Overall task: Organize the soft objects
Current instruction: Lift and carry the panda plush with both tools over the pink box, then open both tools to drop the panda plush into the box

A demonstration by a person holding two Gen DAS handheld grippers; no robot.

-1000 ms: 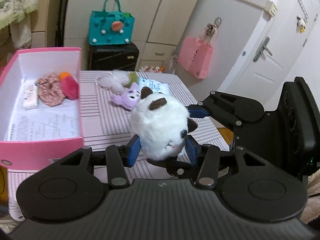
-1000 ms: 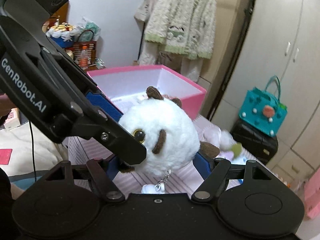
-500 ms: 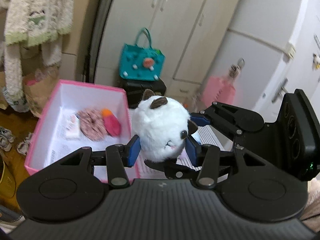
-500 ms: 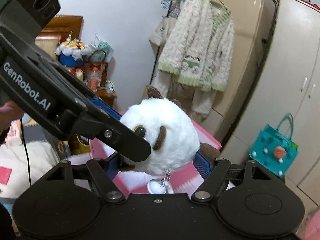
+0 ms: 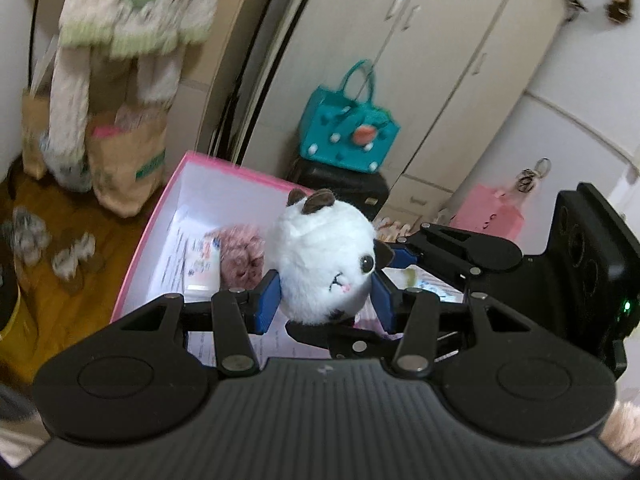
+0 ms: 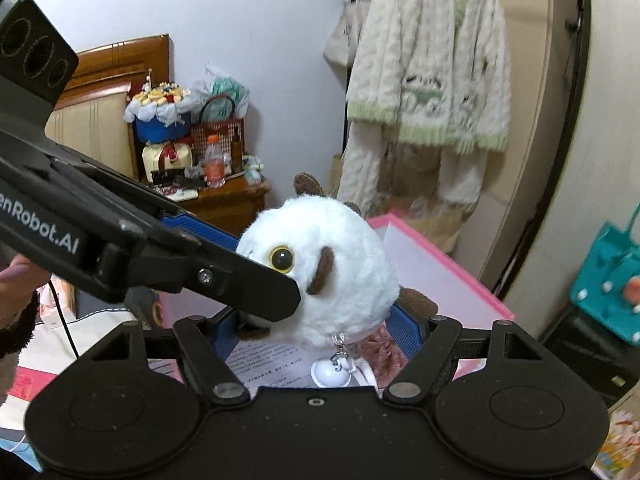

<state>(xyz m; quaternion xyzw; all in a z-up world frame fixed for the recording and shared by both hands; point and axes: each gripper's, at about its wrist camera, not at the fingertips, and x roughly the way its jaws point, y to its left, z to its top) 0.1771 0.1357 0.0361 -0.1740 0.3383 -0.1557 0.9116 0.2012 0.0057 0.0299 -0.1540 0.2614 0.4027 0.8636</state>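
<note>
Both grippers, left (image 5: 326,300) and right (image 6: 316,326), clamped on white plush (image 5: 320,256), poised over pink box (image 5: 160,220) at nine o'clock, likely for shared support before dropping in.

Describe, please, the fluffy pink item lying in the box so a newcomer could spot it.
Find the pink box with white inside walls, below the hanging cardigan. On its paper-lined floor lies the dusty-pink scrunchie, beside a flat white packet; it alone is round, ruffled and fuzzy.

Left claw (image 5: 326,304) and right claw (image 6: 316,330) clamped, crossing
</note>
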